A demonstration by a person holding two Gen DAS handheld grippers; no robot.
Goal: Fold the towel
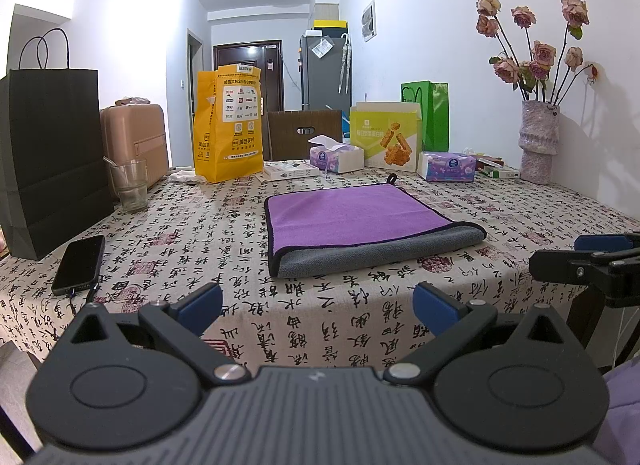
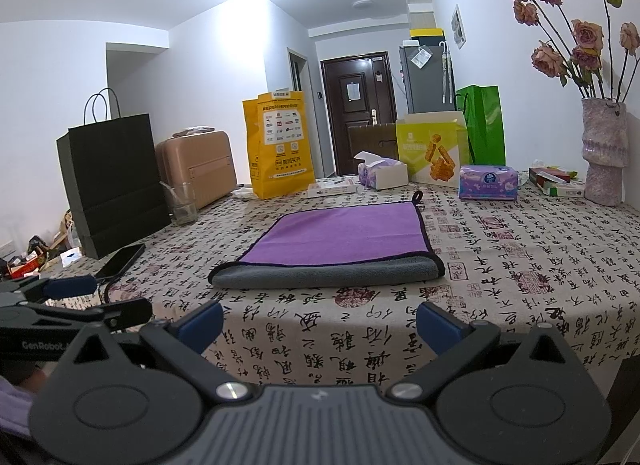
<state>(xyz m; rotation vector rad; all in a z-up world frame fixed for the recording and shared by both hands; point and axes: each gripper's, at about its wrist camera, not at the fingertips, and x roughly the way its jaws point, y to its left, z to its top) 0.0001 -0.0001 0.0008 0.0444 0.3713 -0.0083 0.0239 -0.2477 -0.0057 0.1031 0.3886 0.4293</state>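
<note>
A purple towel (image 1: pixel 356 217) with a grey underside and black trim lies folded over on the patterned tablecloth, its grey fold facing me; it also shows in the right wrist view (image 2: pixel 340 237). A small black loop sticks out at its far right corner. My left gripper (image 1: pixel 318 305) is open and empty, held back at the table's near edge, short of the towel. My right gripper (image 2: pixel 320 323) is open and empty, also near the front edge. Each gripper shows at the side of the other's view.
A black phone (image 1: pixel 78 265) lies at the left front, beside a black paper bag (image 1: pixel 52 161) and a glass (image 1: pixel 130 185). A yellow bag (image 1: pixel 228 125), tissue boxes (image 1: pixel 448 165), a snack box (image 1: pixel 386 137), a green bag and a flower vase (image 1: pixel 538 141) line the far side.
</note>
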